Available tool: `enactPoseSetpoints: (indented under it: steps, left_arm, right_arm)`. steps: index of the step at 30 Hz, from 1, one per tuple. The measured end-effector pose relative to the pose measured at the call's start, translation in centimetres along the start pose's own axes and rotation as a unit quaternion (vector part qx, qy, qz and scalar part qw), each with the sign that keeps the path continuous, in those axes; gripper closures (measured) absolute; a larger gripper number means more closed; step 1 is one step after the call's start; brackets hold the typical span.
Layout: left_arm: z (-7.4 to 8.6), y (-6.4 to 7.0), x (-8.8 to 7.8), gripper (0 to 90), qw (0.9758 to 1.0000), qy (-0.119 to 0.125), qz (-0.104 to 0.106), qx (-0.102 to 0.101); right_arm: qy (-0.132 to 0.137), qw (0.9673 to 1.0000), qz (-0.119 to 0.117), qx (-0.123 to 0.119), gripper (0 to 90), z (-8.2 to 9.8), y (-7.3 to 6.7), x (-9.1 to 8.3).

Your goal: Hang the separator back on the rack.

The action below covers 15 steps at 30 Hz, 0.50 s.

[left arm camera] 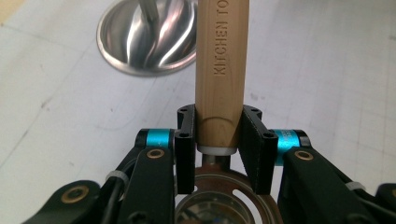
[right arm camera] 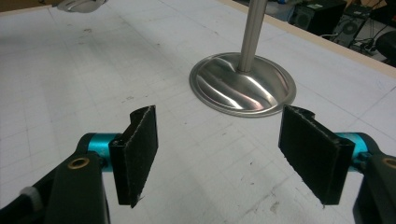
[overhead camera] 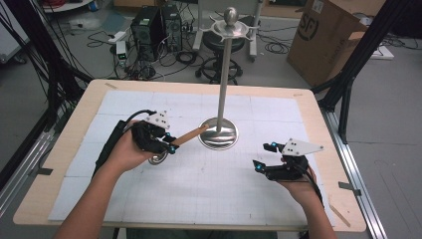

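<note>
A kitchen tool with a wooden handle [overhead camera: 190, 135] and a round metal head [overhead camera: 158, 159] is held just above the white mat. My left gripper [overhead camera: 171, 142] is shut on the handle's lower end, close to the head. In the left gripper view the handle [left arm camera: 222, 60], stamped "KITCHEN TO", rises between the jaws toward the stand's base [left arm camera: 144, 42]. A tall steel stand [overhead camera: 225, 74] with hooks on top rises from a round base [overhead camera: 218, 133] at the table's middle. My right gripper [overhead camera: 264, 156] is open and holds nothing, to the right of the base [right arm camera: 243, 86].
A white gridded mat [overhead camera: 209, 194] covers the wooden table [overhead camera: 74, 129]. Behind the table on the floor are computer towers [overhead camera: 157, 27], a stool [overhead camera: 224, 50], cables and a cardboard box [overhead camera: 326, 37]. Black frame posts stand at both sides.
</note>
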<state>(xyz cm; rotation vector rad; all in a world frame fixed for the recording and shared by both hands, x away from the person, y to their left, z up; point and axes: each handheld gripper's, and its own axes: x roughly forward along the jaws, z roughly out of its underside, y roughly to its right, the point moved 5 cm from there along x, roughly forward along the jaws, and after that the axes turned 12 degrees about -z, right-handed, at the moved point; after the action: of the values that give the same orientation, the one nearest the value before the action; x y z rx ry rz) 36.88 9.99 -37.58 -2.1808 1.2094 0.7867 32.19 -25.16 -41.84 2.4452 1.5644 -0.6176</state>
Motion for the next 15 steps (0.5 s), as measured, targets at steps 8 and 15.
enactPoseSetpoints:
  steps: [8, 15]
  left_arm:
    - [-1.9, -0.7, -1.5, 69.0, 0.9969, 0.063, 0.014, -0.044]
    - [-3.8, -1.2, -3.3, 69.0, 0.9892, 0.130, 0.019, -0.066]
  right_arm:
    - [-0.002, 1.0000, -0.003, 0.000, 27.9, 0.0, 0.0, 0.1]
    - [-0.001, 1.0000, -0.002, 0.001, 27.9, 0.1, 0.1, 0.1]
